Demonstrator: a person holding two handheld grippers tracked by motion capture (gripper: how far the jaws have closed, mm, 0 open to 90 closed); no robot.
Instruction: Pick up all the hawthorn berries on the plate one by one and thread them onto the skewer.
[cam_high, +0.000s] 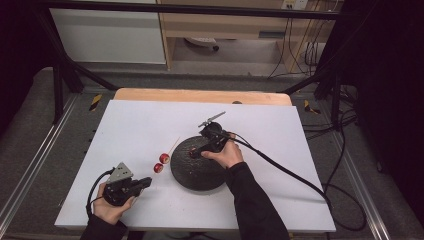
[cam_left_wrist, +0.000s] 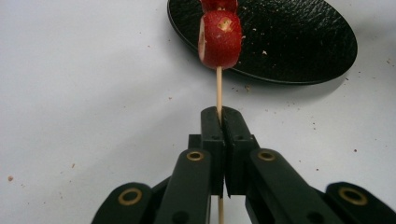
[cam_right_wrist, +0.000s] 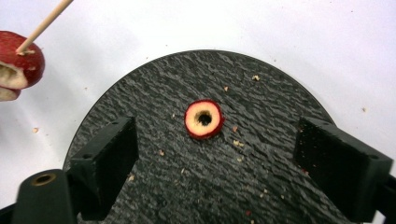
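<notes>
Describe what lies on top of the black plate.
On the black plate lies one cored red fruit piece, hole up, amid loose crumbs. The right hand-held gripper hovers open above, its jaws covering patches of plate.

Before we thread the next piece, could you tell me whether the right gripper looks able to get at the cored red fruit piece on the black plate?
Probably yes. The right gripper hovers over the black plate with its jaws open, and the fruit piece lies alone just ahead between them, with only crumbs around it.
</notes>
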